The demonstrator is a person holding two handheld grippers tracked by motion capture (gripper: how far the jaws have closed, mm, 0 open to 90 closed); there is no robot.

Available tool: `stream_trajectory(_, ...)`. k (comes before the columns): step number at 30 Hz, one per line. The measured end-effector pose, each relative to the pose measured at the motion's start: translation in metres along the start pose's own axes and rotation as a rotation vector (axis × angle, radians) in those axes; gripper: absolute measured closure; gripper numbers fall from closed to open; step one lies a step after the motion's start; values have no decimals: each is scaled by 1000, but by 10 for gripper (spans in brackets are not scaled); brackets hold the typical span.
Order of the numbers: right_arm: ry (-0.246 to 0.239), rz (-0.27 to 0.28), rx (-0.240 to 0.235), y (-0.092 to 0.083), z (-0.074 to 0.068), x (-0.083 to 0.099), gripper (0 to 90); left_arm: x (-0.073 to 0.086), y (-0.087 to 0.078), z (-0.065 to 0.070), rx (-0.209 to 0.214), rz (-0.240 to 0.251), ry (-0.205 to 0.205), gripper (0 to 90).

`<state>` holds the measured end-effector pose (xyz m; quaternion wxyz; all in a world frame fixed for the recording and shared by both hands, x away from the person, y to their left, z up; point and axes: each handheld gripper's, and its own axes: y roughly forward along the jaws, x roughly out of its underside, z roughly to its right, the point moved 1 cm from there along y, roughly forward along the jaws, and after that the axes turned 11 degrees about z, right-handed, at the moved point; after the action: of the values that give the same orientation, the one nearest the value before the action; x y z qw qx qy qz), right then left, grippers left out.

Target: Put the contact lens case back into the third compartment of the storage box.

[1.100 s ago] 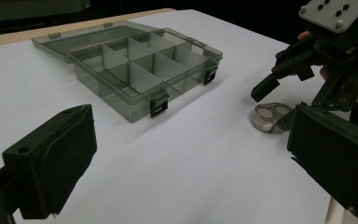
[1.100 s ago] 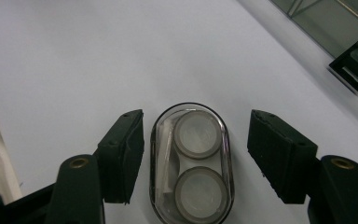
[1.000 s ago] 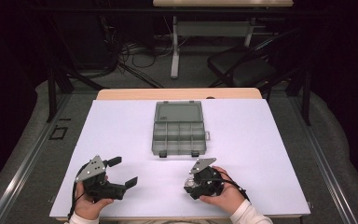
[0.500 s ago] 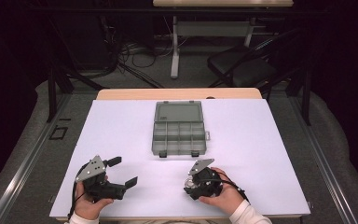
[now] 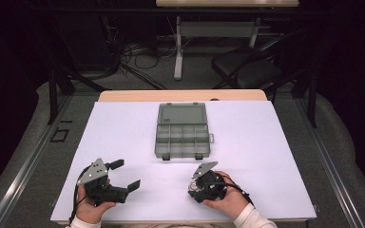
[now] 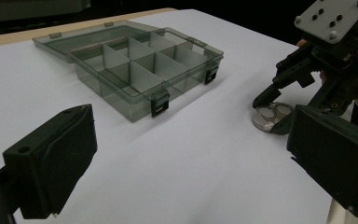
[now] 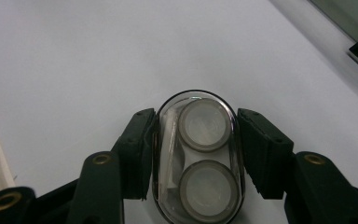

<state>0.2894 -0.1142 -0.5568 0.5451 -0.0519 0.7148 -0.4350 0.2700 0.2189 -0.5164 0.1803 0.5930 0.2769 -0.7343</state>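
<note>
- Left hand (image 5: 91, 205): yours, at the near left edge of the table (image 5: 266, 142), wrapped round the left gripper (image 5: 123, 175).
- Left gripper: jaws spread wide with nothing between them, pointing to your right over bare white surface. A grey three-cornered plate (image 5: 93, 171) sits on top. In the left gripper view its two black pads (image 6: 51, 163) stand far apart at the frame's lower corners.
- Box (image 5: 182, 131): a smoky clear organiser at the table's middle, well apart from both grippers. Its lid (image 5: 181, 114) lies open flat toward the far side. The base is split by dividers into small compartments, all appearing empty. Two black latches (image 5: 166, 156) sit on its near edge. In the left gripper view it shows as the box (image 6: 140, 65) at upper left.
- Case (image 7: 198, 158): a small clear oval case holding two round discs (image 7: 203, 124) one behind the other. It lies flat on the table at near centre-right, near the box's latch side but apart from it.
- Right gripper (image 5: 198, 185): your right hand (image 5: 223, 197) holds it, tipped down at the table. Its jaws flank the case; the left pad looks to touch its side, the right pad shows a thin gap. You cannot tell whether the grip is firm.
- Left gripper view: the right gripper (image 6: 277, 109) straddles the case (image 6: 272, 116) on the table.
</note>
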Motion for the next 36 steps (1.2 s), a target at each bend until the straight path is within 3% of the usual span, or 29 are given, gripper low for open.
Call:
stream_trajectory(24, -9, -1, 0, -3, 1, -2, 488, 0, 0, 0, -6, -2, 1, 15)
stream_trajectory(36, 12, 5, 16, -11, 3, -9, 488, 0, 0, 0, -4, -2, 2, 15)
